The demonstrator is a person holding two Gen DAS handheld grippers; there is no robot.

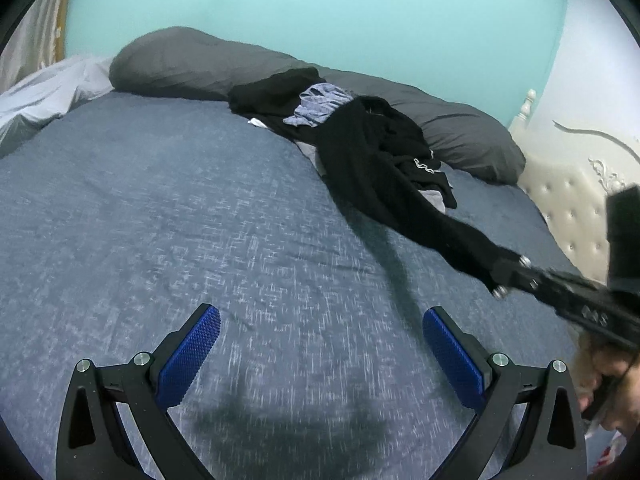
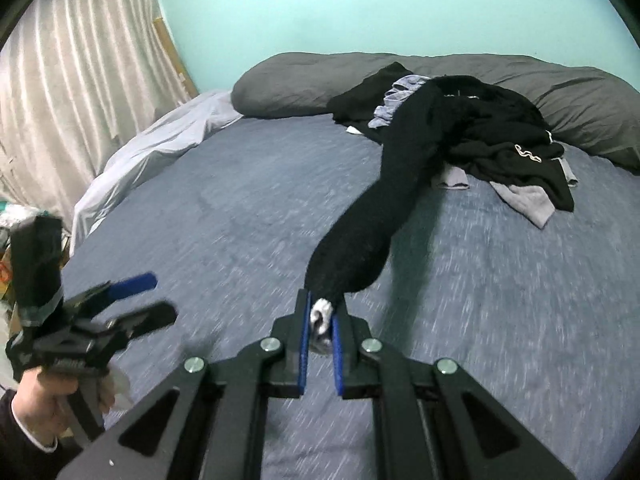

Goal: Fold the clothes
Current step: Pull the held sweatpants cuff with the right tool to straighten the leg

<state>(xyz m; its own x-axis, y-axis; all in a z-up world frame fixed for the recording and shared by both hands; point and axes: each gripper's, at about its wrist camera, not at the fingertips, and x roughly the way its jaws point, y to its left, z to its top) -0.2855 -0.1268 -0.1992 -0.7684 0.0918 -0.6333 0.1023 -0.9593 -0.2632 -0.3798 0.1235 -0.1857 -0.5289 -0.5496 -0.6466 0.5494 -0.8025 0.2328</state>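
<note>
- Jaws on my right gripper (image 2: pixel 320 320) are pinched down on the end of a long black garment (image 2: pixel 384 184); a scrap of pale grey-white fabric shows squeezed between the blue pads (image 2: pixel 305 340).
- On my left gripper (image 1: pixel 320 344) the jaws stand wide apart with nothing between them, only the blue bedspread (image 1: pixel 160 200) below.
- From my right pinch, the black garment stretches as a taut, raised band back to the clothes heap (image 1: pixel 360 136) near the grey pillows (image 1: pixel 176 64). Its far end is still tangled in that heap, so it is only partly drawn clear.
- I see no folded item anywhere on the bed in either view. What shows is a loose jumble: black pieces, a pale blue-lilac garment (image 1: pixel 320 108) and some grey fabric (image 2: pixel 528 200) poking out underneath.
- My judgement: the folding itself is all still to be seen. The black garment needs to come free and be laid flat on the open stretch of bedspread, and the rest of the heap remains unsorted.
- Pose: my right gripper is held low over the near part of the bed, pointing toward the heap. The left one sits off to its left, gripped in the person's hand (image 2: pixel 44 404), raised above the bedspread and angled toward the same open area. Both views are motion-blurred, so fine detail is uncertain.
</note>
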